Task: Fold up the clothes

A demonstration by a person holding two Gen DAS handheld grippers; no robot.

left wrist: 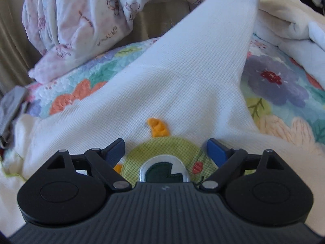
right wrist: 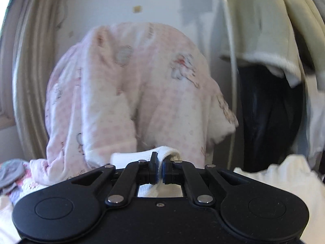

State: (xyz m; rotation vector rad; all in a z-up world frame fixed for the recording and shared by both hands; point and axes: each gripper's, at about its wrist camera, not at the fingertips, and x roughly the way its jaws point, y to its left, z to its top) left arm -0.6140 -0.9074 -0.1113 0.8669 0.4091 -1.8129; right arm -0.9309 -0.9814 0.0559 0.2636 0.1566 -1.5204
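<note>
A white waffle-knit garment (left wrist: 182,77) lies on a floral quilt (left wrist: 280,85), one part of it pulled taut up toward the top right. It bears a green one-eyed monster patch (left wrist: 162,154) with orange horns. My left gripper (left wrist: 165,149) hovers just over that patch, its blue fingers (left wrist: 216,152) spread wide with nothing pinched between them. In the right wrist view my right gripper (right wrist: 160,167) is shut on a fold of the white garment (right wrist: 162,152), lifted in front of a pink printed garment (right wrist: 132,93).
A pink-and-white printed garment (left wrist: 81,26) is heaped at the quilt's far left. Cream and white fabric (left wrist: 288,26) is piled at the right. Grey cloth (left wrist: 12,109) lies at the left edge. Clothes hang at the right (right wrist: 264,40), with a curtain (right wrist: 30,71) on the left.
</note>
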